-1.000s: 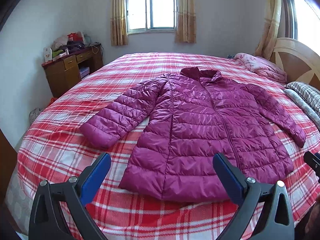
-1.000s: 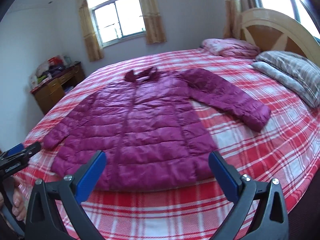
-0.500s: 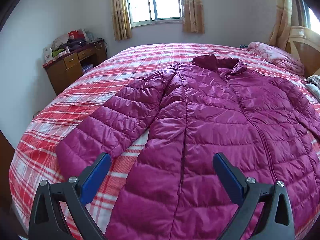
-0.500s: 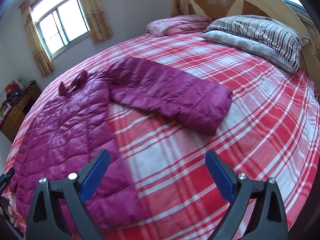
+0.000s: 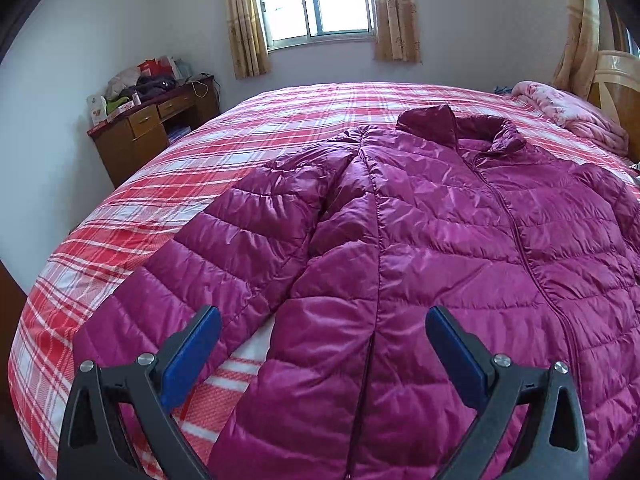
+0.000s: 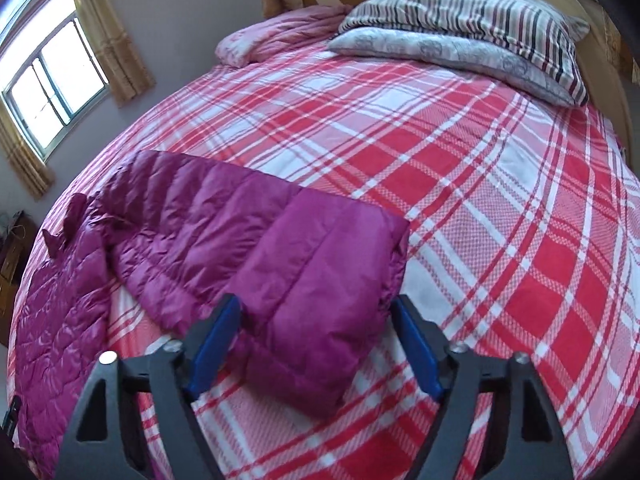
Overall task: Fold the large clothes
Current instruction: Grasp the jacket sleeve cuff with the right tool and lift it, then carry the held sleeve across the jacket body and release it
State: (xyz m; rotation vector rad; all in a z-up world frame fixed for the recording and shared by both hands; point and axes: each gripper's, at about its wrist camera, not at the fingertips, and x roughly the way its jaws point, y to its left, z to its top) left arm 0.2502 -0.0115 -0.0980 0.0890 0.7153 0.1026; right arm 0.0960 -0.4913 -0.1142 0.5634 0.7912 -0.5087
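Jacket (image 5: 420, 248): spread flat on the bed (image 5: 168, 216), unfolded.
Left tongs (image 5: 323, 354): released, above the hem.
Right tongs (image 6: 316, 344): closing around the sleeve cuff (image 6: 320, 288), not yet pinching.
Left to do: every fold.

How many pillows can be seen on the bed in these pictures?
2. In the right wrist view, a striped pillow lies at the headboard, on top of a grey patterned pillow. The folded pink quilt beside them is not a pillow. Others may be hidden out of frame.
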